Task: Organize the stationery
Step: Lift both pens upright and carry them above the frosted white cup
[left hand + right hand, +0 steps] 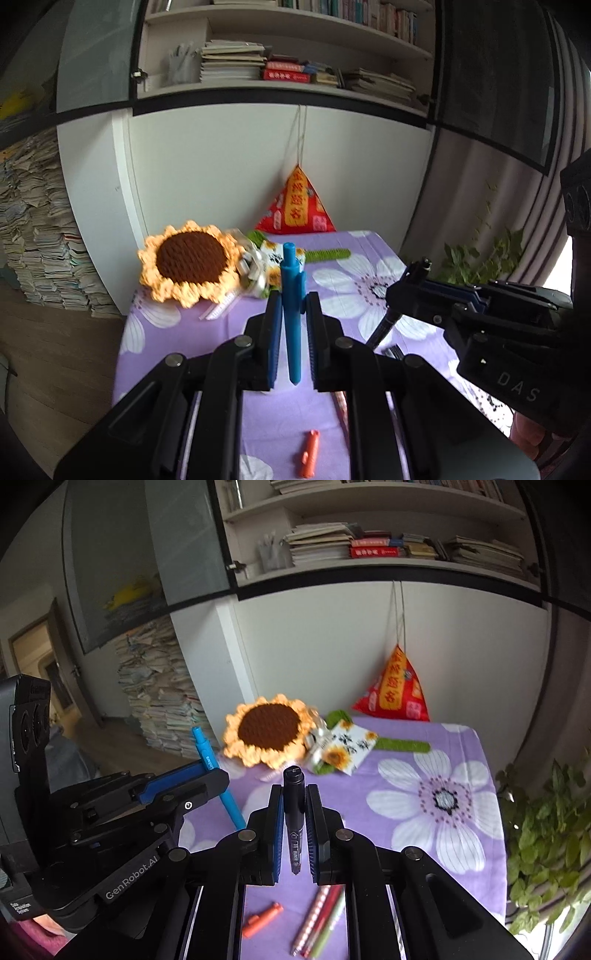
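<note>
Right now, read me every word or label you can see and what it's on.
"DAS": right gripper body.
"GenRobot.AI": left gripper body.
Blue pen, black marker, red pouch, book spines: print too blurred to read.

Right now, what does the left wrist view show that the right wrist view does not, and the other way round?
Only the left wrist view shows the blue pen end-on between the left gripper fingers. Only the right wrist view shows the pens lying on the cloth and the black marker in the right gripper. Both show the crochet sunflower and the orange cap.
</note>
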